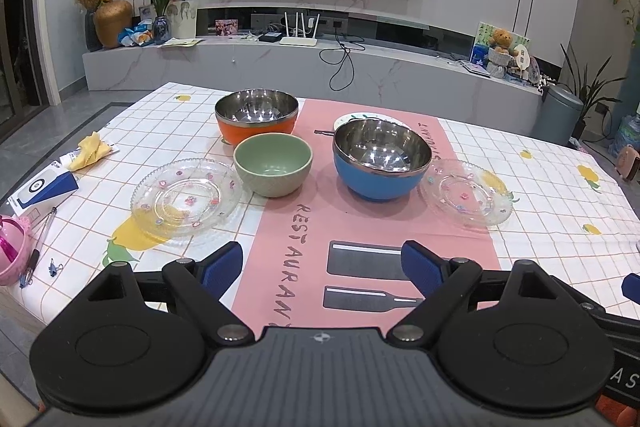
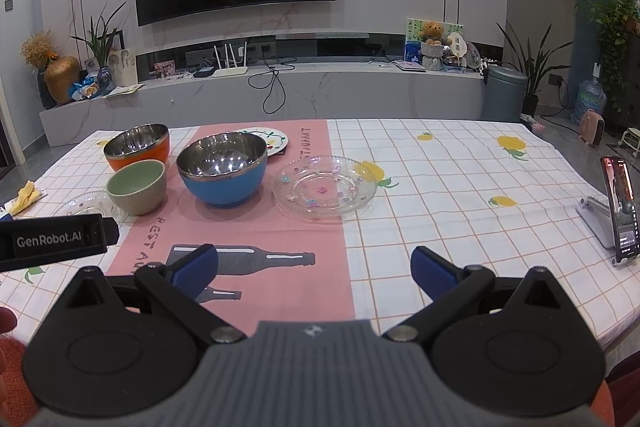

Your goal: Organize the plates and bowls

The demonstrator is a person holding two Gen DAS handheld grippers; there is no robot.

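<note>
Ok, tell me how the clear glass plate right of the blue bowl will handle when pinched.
The clear glass plate is probably slick and brittle, given its glossy transparent surface. Being shallow and flat on the cloth, it likely offers only its beaded rim to pinch. It should stay rigid, not flex.

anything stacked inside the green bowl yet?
No, the green bowl sits empty on the table in the left wrist view, its inside bare to the bottom.

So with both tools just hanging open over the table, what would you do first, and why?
Probably move the right tool forward to the clear glass plate right of the blue bowl. Both tools are open and empty, and that plate lies nearest ahead of it, bare, so it could go with the other glass plate.
</note>
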